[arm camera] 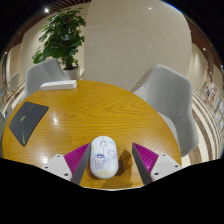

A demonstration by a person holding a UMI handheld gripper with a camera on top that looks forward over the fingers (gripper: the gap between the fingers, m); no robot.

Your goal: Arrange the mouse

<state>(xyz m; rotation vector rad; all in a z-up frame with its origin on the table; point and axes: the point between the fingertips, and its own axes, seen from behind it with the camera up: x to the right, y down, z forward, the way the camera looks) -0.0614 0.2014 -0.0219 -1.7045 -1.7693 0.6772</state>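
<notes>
One white, rounded computer mouse (pixel 103 157) with a grey scroll wheel, resting on the round, glossy, yellow-orange wooden surface (pixel 85 115) near its closest edge. Positioned between the two magenta pads (pixel 76 156) of the hand-held gripper (pixel 111 160), with a visible gap on either side: narrower toward the left pad, wider toward the right one. Jaws spread wide, pressing on nothing, tips lying level with the mouse's body. Mouse pointing lengthwise away along the fingers, wheel end farther off. Off to the left on the same surface, well apart from the mouse, a flat dark grey rectangular tablet-like slab (pixel 25 122), set at a slant close to the rim. Beyond the far left rim, a pale grey moulded chair (pixel 47 76) with what looks like a light flat item on its seat, too small to identify. To the right, a second pale grey chair (pixel 172 100) with a curved shell back, drawn up beside the surface. Behind the left chair, a leafy green potted plant (pixel 62 36) against a cream wall (pixel 130 40). Bright ceiling reflections dotted across the polished top.
</notes>
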